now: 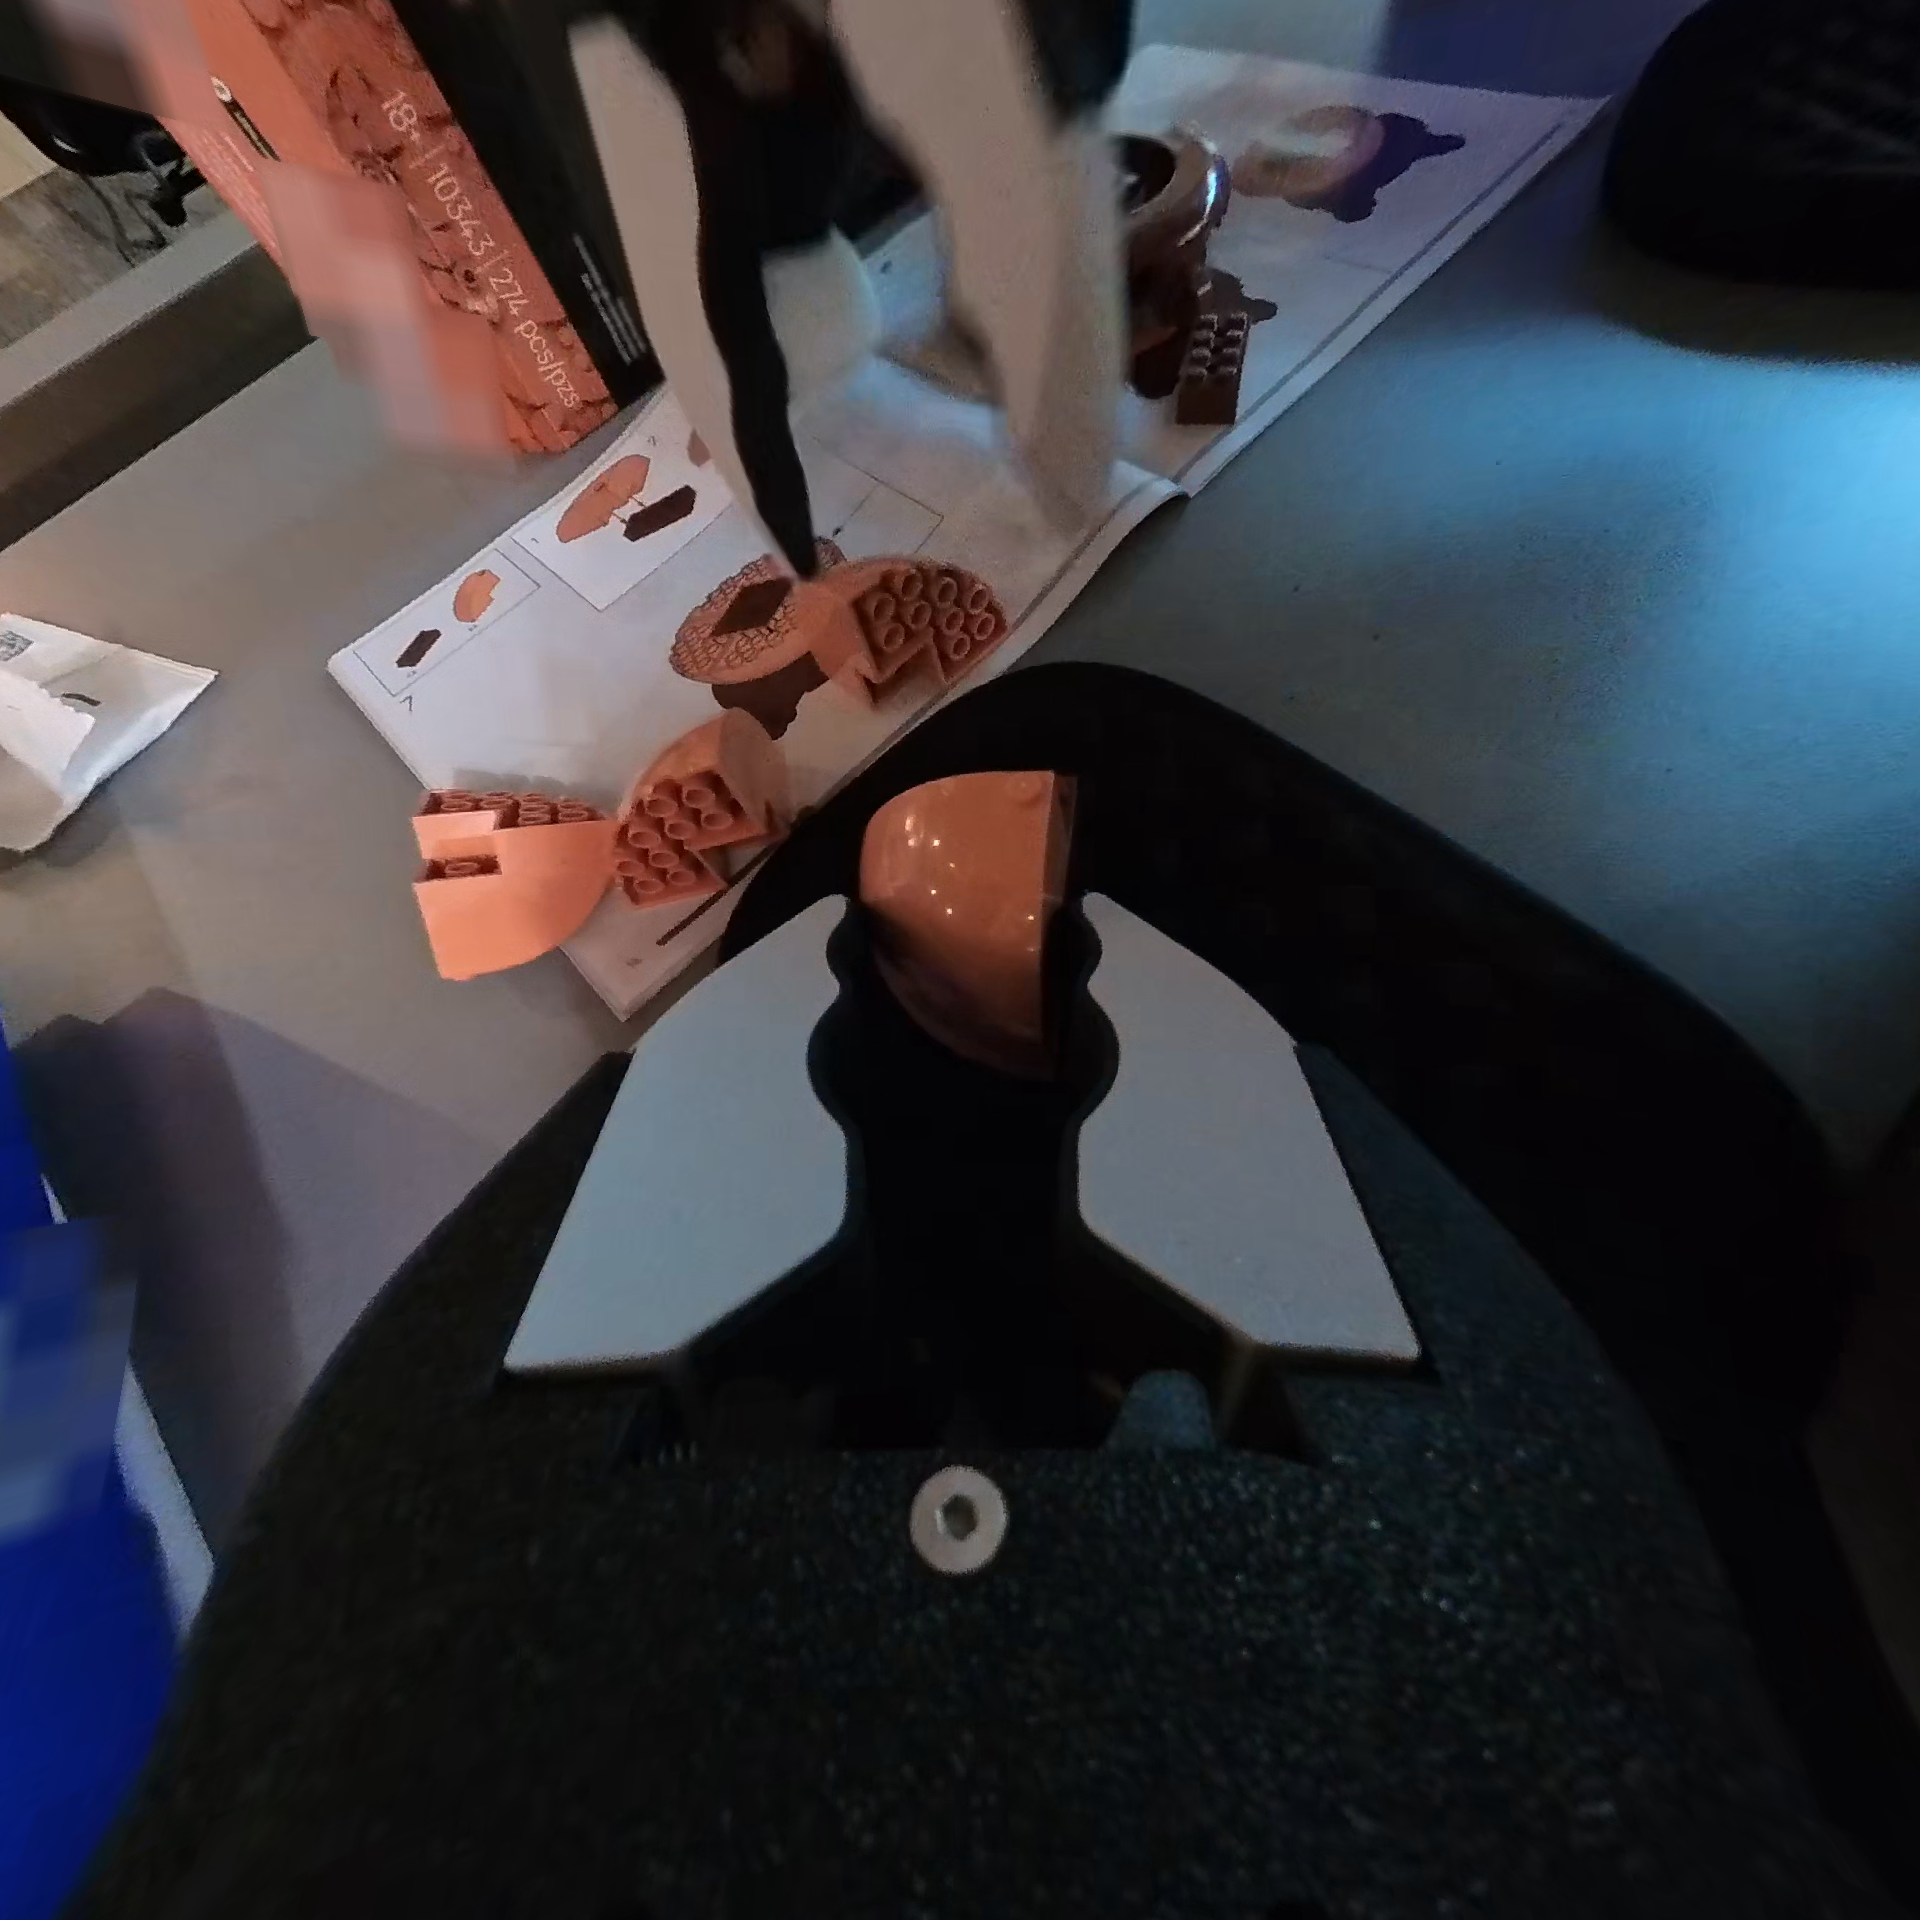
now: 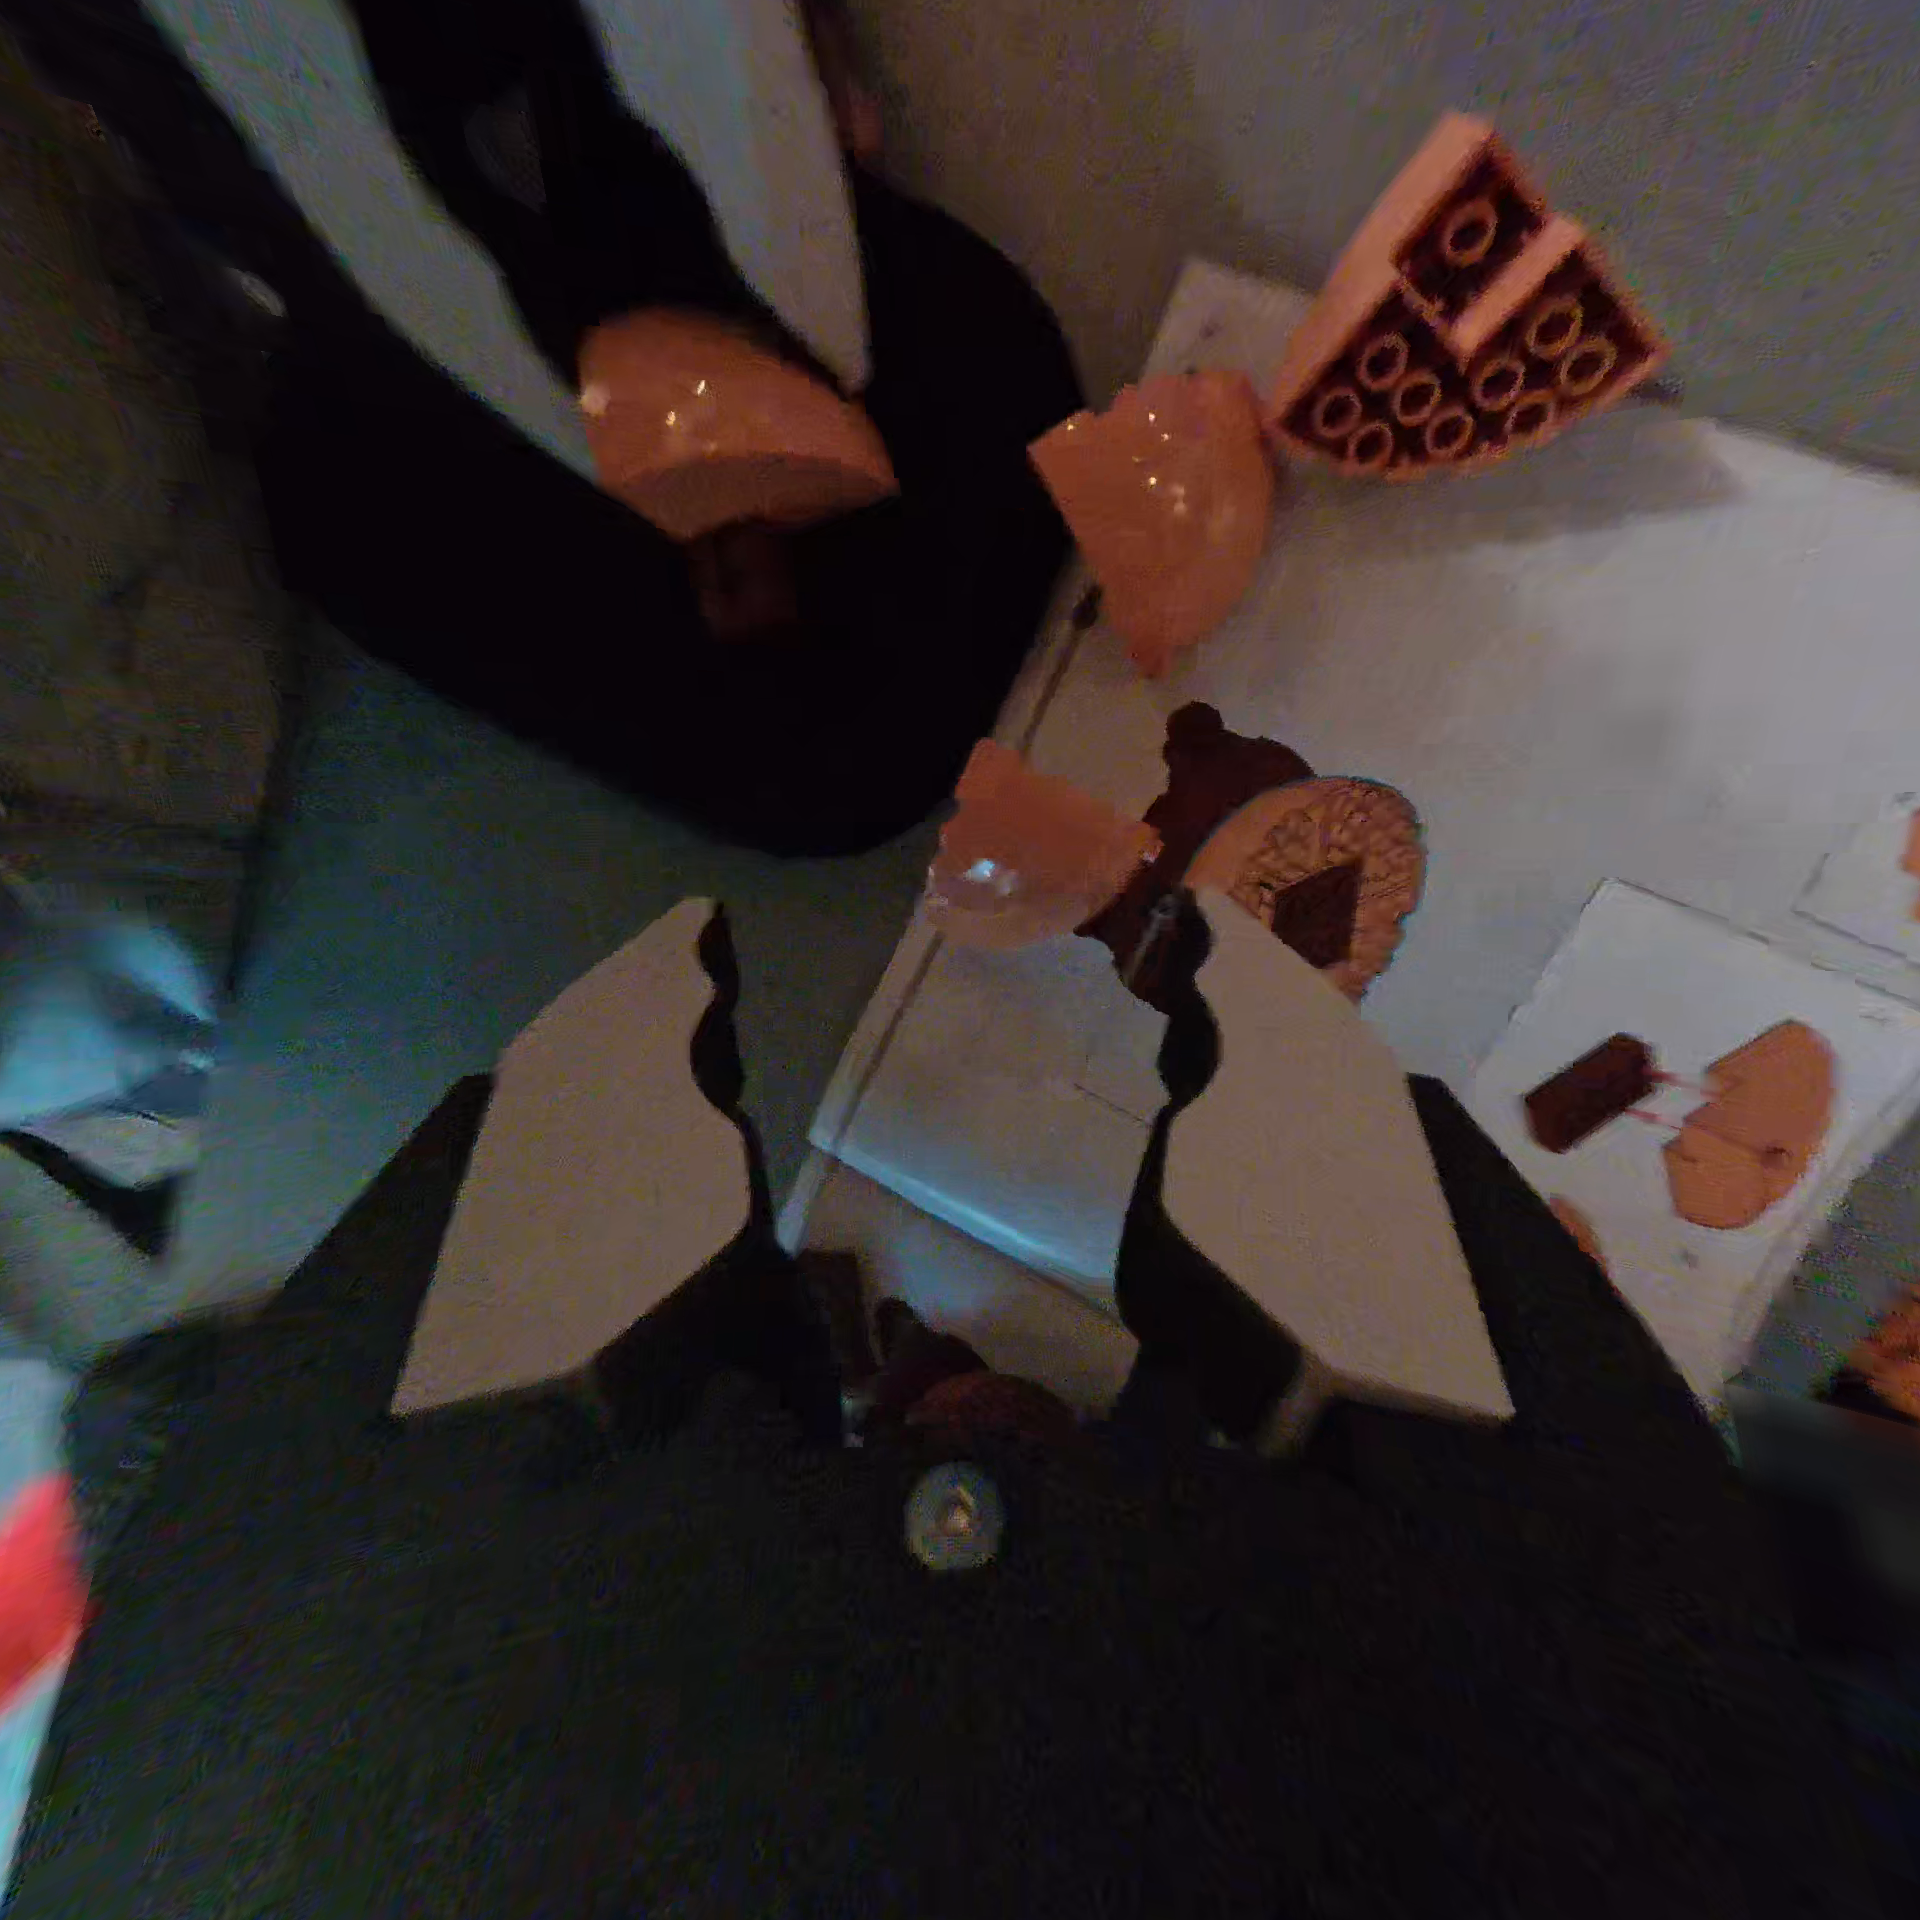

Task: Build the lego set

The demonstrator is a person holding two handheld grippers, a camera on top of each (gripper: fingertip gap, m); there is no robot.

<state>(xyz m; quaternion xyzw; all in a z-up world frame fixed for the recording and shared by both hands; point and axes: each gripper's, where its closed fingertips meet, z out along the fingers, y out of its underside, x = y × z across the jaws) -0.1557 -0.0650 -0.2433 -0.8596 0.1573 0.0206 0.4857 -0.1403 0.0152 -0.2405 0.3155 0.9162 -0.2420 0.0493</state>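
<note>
In the left wrist view, the left gripper (image 1: pixel 971 935) has its two fingers closed partway on a glossy orange dome-shaped brick piece (image 1: pixel 961 883); the dark pads press against its lower sides, and its rounded shell faces the camera with the flat cut edge on the right. It is held clear above the grey table (image 1: pixel 1455 675). Ahead and to the left lies an open instruction booklet (image 1: pixel 582 717), with three more orange quarter-dome pieces near it: one studs-up on the page just beyond the fingertips (image 1: pixel 925 623), one on the booklet's near corner (image 1: pixel 691 831), and one touching that, partly off the page on the table (image 1: pixel 499 894). Beyond them the right gripper (image 1: pixel 904 499) comes down blurred, with one dark fingertip just over the printed round picture beside the studded piece. A box (image 1: pixel 478 260) stands at the back left, a torn white bag (image 1: pixel 83 717) lies far left, and some dark brown bricks (image 1: pixel 1210 364) rest on the far page. In the right wrist view, the right gripper (image 2: pixel 956 935) stands wide open with nothing between its fingers; an orange piece (image 2: pixel 1029 862) lies on the booklet's (image 2: pixel 1558 623) edge just ahead of the fingertips, nearer the right finger, apart from both pads. The other two loose pieces (image 2: pixel 1164 509) (image 2: pixel 1455 343) sit farther along the page, and the left gripper (image 2: pixel 727 416) shows at upper left holding its dome. So the loose piece nearest any tool lies straight ahead of the open right gripper, while the left's piece hangs off to the side above the table.
</note>
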